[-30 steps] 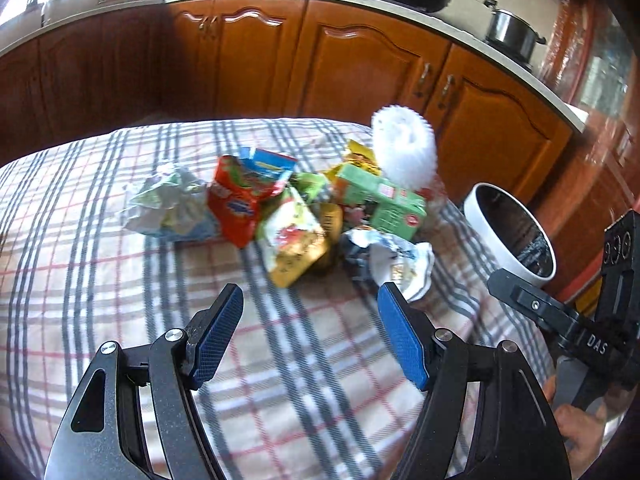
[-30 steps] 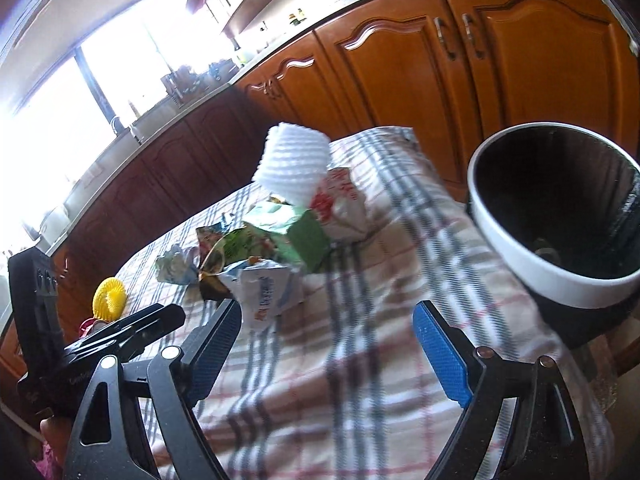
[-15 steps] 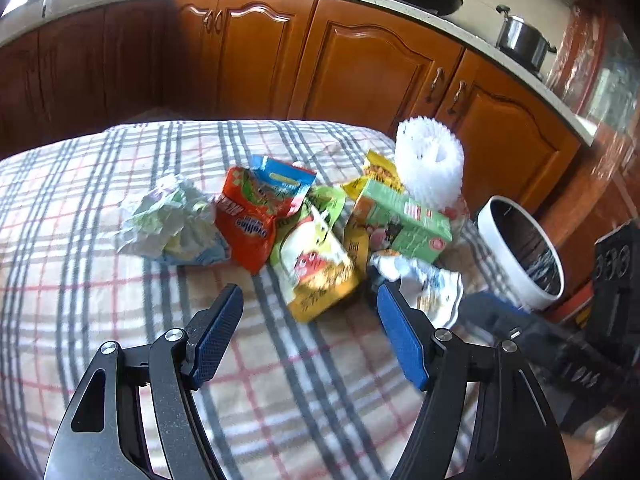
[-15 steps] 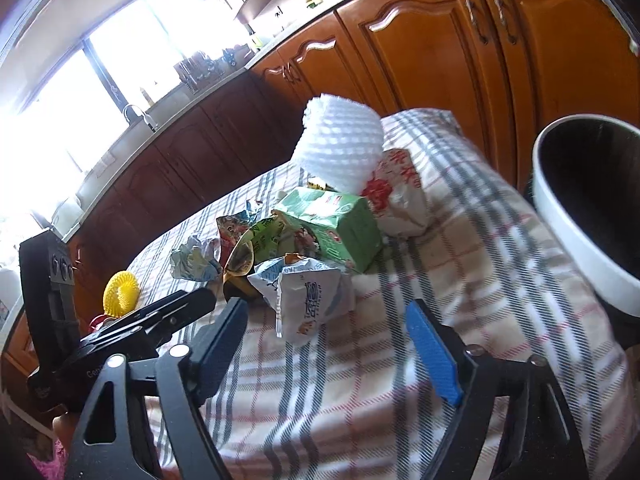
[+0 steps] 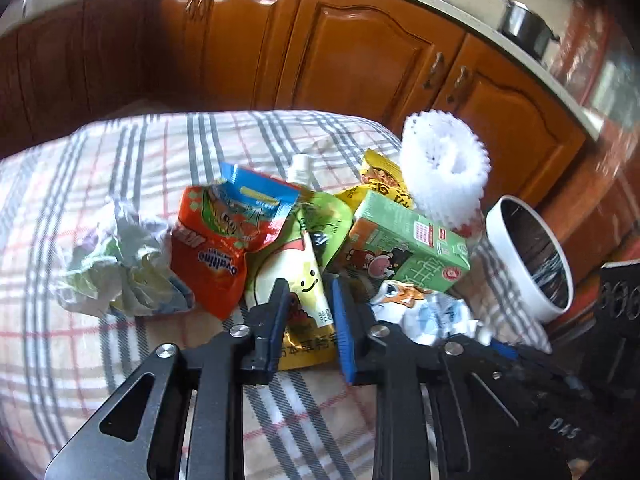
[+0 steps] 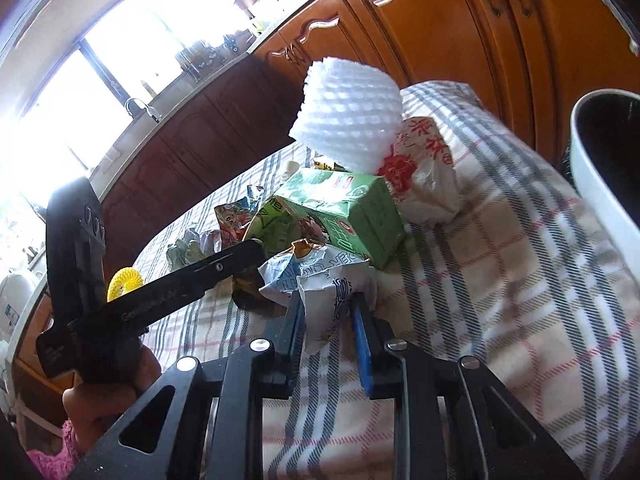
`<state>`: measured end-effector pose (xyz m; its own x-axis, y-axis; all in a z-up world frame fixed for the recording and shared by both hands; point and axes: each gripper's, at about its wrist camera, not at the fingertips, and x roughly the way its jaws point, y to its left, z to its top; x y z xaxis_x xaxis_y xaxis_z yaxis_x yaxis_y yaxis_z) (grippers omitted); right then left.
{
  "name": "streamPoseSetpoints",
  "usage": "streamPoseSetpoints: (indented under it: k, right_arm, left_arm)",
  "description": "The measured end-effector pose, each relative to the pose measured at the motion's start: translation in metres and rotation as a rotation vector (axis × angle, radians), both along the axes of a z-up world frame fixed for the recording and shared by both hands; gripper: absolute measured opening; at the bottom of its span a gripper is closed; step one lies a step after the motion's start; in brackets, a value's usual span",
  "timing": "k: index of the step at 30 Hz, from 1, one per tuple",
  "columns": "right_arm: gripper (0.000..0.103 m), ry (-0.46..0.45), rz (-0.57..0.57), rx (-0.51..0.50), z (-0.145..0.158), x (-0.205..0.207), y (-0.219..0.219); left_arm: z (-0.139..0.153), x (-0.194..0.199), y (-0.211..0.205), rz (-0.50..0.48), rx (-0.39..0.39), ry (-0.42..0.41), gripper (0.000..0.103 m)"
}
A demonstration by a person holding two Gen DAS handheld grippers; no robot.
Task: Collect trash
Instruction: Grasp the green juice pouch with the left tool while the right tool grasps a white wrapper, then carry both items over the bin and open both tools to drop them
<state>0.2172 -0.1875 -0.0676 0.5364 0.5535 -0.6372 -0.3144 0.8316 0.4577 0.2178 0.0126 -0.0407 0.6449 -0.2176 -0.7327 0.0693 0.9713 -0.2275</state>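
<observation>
Now, scene: trash pile on a plaid-covered counter point(image 5: 120, 360).
Left gripper point(image 5: 308, 320): fingers just closed, clamped on a yellow spouted drink pouch point(image 5: 304, 280) at the pile's near edge.
Right gripper point(image 6: 326, 328): fingers just closed, pinching a crumpled white wrapper point(image 6: 320, 284) in front of the green carton point(image 6: 340, 208).
Foam fruit net point(image 6: 348, 116): on top of the pile.
White bin point(image 5: 528, 256): beside the counter, right of the pile.

Glossy foil pouches point(image 5: 216, 252) – matt woven tablecloth point(image 5: 80, 360) – varnished wood cabinets point(image 5: 360, 52)
</observation>
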Motion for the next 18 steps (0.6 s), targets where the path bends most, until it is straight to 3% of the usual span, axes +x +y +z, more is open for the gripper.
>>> streamPoseSetpoints:
  k: [6,18]
  right_arm:
    - [0.021,-0.025,-0.026,0.001,0.009,-0.014,-0.016]
    - [0.018,-0.067,-0.044,-0.005,0.025,-0.037,-0.034]
  left_arm:
    - [0.007,-0.024,-0.003,-0.022,0.029,-0.027,0.007]
    - [0.041,-0.076,0.0,-0.021,0.001,-0.115,0.005]
